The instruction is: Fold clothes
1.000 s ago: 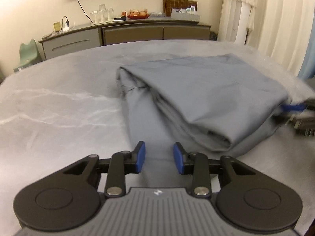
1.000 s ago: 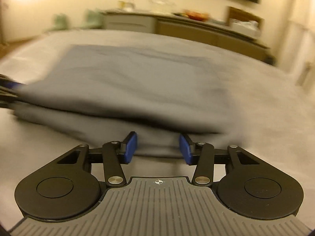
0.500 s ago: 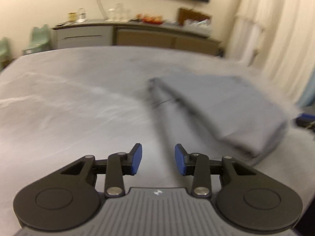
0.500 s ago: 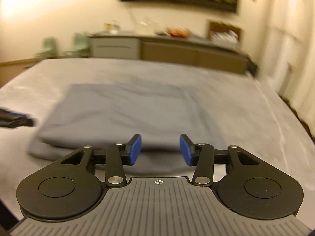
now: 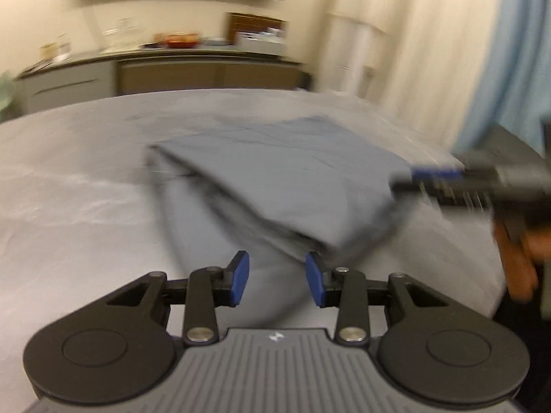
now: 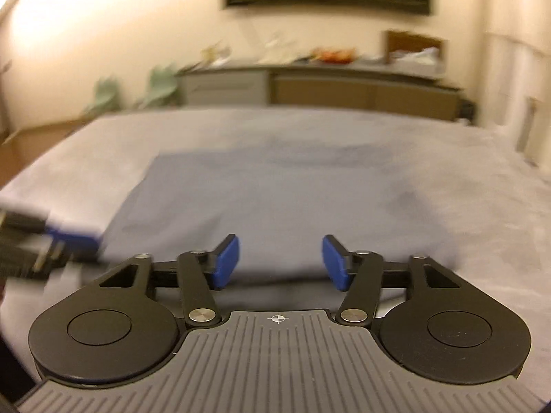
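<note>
Both tools held with blue pads apart over a folded grey garment on the surface.

The left tool (image 5: 277, 278) has its two pads spread, gripping nothing, just above the near edge of the folded grey garment (image 5: 292, 175), which lies on the pale grey surface (image 5: 69, 213). The right tool (image 6: 280, 263) is likewise spread and empty over the garment's near edge. Only the left wrist view shows the garment's open, layered side, and the right tool from the side with a hand (image 5: 520, 258) behind it at the frame's right. Only the right wrist view shows the garment's smooth top panel and two pale green chairs (image 6: 137, 91) by the sideboard (image 6: 310, 86). A red dish (image 5: 180, 39) sits on the sideboard, contents too blurred to tell.
</note>
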`<state>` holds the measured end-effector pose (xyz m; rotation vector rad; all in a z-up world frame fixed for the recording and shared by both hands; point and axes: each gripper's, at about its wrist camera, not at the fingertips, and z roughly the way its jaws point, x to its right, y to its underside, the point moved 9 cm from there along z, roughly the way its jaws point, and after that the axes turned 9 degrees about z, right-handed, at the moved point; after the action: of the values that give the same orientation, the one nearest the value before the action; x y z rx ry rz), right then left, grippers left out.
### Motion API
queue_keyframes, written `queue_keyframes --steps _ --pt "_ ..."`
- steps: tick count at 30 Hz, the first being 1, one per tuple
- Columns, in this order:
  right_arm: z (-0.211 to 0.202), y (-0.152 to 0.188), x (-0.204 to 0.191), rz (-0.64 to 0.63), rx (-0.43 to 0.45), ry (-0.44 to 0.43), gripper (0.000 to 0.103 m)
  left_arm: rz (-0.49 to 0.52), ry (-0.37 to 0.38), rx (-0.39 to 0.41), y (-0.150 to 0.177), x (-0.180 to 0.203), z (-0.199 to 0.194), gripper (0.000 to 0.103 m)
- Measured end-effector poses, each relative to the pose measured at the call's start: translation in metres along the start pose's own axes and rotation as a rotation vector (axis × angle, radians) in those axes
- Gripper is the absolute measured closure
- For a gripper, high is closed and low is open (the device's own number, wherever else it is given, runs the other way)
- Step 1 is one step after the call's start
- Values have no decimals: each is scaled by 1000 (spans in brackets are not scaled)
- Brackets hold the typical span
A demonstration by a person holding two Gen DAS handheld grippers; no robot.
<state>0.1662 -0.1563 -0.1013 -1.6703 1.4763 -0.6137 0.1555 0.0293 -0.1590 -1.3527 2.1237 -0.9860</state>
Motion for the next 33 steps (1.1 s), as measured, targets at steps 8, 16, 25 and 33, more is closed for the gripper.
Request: queue_keyframes --steps 8,16,25,33 --pt "79 -3 65 202 -166 100 43 114 -137 -131 -5 -9 43 56" --pt "149 -44 53 164 -116 50 44 -62 -266 -198 -57 -88 85 56" --pt "63 -36 34 84 -77 49 11 -263 -304 -128 -34 -54 42 0" --pt "33 -14 14 57 -68 30 9 -292 -308 -162 -32 -29 19 0"
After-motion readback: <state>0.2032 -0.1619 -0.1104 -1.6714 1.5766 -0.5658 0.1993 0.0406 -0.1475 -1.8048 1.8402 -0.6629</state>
